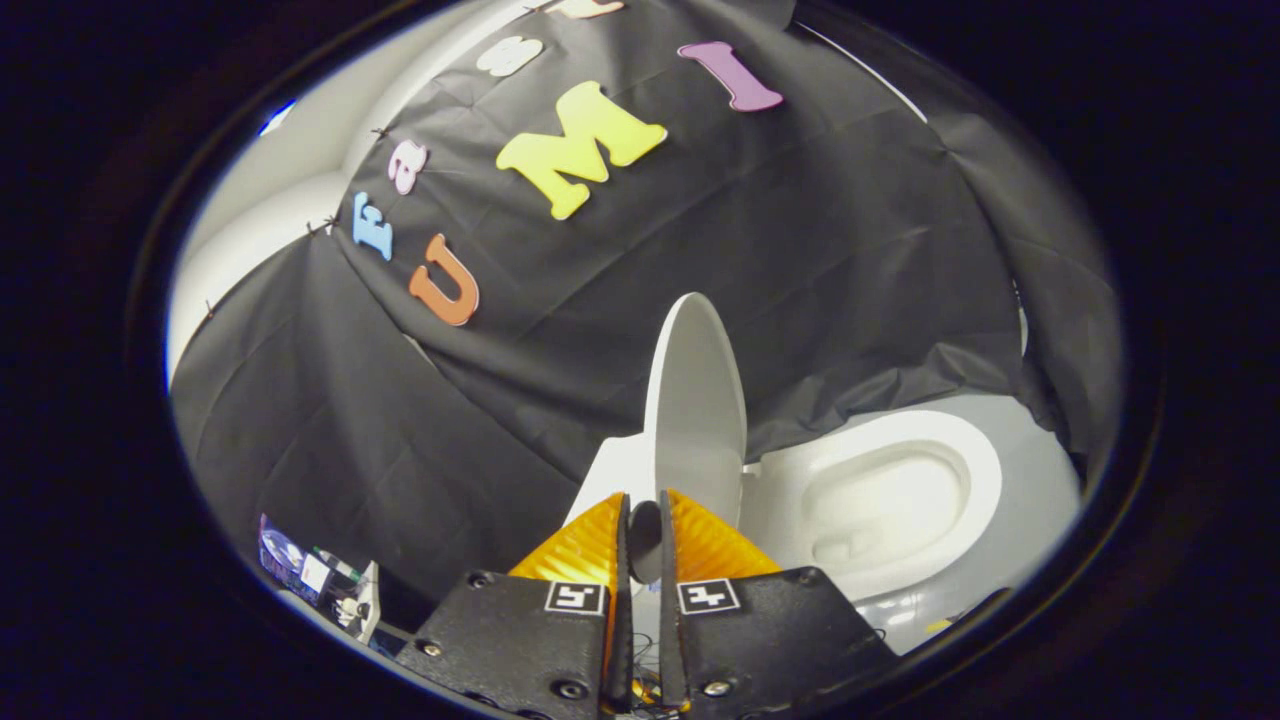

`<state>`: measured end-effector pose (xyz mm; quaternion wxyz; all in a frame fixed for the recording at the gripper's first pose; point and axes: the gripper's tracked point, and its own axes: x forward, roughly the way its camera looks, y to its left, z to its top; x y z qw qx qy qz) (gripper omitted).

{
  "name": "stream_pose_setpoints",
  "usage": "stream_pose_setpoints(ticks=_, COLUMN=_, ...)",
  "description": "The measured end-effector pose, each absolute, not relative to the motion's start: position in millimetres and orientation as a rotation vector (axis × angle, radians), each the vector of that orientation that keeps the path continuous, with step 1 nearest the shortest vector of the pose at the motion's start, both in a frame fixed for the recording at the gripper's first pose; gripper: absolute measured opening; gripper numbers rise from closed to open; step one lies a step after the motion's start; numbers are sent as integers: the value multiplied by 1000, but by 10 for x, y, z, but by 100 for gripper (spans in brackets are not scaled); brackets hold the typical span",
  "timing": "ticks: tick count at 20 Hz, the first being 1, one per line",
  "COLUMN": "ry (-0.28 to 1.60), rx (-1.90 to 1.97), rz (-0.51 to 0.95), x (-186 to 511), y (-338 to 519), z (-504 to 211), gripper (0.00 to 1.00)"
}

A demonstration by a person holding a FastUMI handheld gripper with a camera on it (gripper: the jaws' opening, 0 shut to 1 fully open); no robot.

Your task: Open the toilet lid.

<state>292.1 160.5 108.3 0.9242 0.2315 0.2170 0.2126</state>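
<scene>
The white toilet lid [695, 400] stands raised on edge, close to upright, just ahead of my fingers. Its lower rim runs down into the narrow gap between them. My gripper [645, 505] is shut on that rim, with both fingers pressing its sides. To the right of the lid lies the uncovered white seat [975, 450] around the bowl [880, 500]. A white part of the toilet [615, 470] shows just left of the lid, behind my left finger.
The black cloth wall [700, 250] hangs close behind the lid and over the toilet's far side. A white wall [270, 220] shows beyond the cloth to the left. Small cluttered items [320, 580] sit low on the left, beside my fingers.
</scene>
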Motion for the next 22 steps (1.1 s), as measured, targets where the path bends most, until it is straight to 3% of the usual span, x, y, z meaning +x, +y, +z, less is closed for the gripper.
stream_pose_setpoints(ticks=22, ry=442, rx=379, rz=510, x=2925, y=2510, z=1133, gripper=14)
